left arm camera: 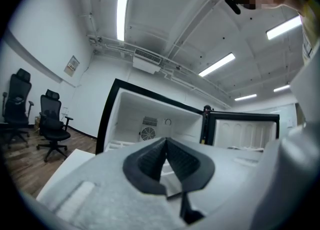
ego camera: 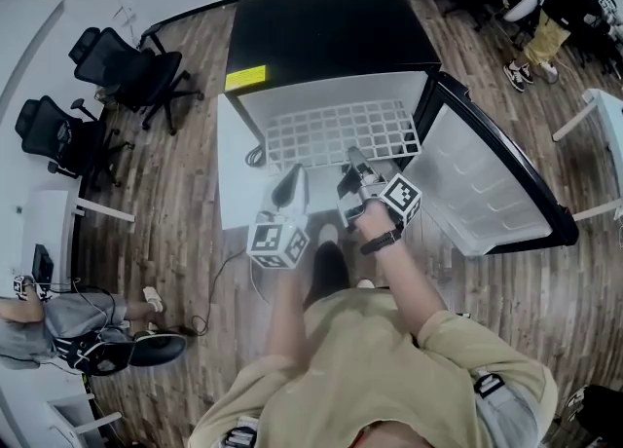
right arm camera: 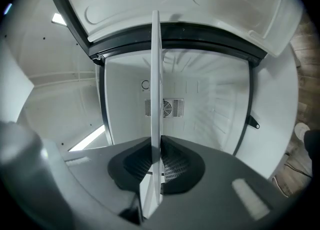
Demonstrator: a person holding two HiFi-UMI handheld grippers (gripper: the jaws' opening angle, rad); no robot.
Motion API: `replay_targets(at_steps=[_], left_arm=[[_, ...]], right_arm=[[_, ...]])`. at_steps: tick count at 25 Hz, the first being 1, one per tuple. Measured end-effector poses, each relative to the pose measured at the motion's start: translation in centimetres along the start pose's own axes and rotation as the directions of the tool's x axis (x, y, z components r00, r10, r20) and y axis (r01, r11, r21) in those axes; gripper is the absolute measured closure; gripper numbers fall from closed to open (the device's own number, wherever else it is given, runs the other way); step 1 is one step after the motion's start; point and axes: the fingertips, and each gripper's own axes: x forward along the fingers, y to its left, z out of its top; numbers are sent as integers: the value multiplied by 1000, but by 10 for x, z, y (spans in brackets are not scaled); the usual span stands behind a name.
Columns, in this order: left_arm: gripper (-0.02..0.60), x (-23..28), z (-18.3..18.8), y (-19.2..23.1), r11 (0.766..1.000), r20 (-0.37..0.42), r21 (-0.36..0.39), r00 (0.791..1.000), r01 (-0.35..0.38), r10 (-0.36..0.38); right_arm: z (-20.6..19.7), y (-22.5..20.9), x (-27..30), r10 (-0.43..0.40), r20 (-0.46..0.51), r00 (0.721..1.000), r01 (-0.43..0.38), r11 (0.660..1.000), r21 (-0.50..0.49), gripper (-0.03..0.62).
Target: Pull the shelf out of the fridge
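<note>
White wire-grid shelf (ego camera: 336, 132), judged light yet stiff, is clamped at its near edge by the right gripper (right arm camera: 156, 160), while the left gripper (left arm camera: 165, 149) is closed, empty.

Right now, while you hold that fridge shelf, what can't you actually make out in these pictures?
Head view: where the right hand-held gripper meets the shelf; its own body covers that spot.
Right gripper view: the grid of the shelf; it shows only edge-on between the shut jaws.
Left gripper view: the lower inside of the fridge; the left hand-held gripper blocks it.
Head view: print on the yellow label; too small.
</note>
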Motion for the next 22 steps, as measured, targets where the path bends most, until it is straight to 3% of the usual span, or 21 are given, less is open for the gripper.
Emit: replay_targets(at_steps=[6, 11, 15, 18, 20, 22], left_arm=[[581, -17, 4, -8, 1000, 17, -1, 1000, -24, 24], [581, -25, 2, -17, 999, 28, 0, 999, -35, 35], [581, -24, -8, -28, 1000, 12, 6, 999, -29, 29], [581, -21, -12, -33, 1000, 4, 16, 1000, -27, 27], [581, -20, -13, -37, 999, 1, 28, 1000, -26, 26], [581, -18, -13, -41, 998, 2, 50, 1000, -26, 26]], right_arm=[[-6, 0, -33, -19, -22, 1000, 18, 999, -51, 566], [-16, -12, -65, -120, -60, 991, 107, 976, -191, 565], [-15, -3, -81, -123, -83, 989, 89, 937, -337, 565], [-10, 13, -86, -131, -92, 987, 60, 836, -545, 565], [-4, 25, -91, -140, -85, 987, 44, 726, -687, 565], [5, 36, -95, -145, -59, 988, 38, 586, -810, 566]])
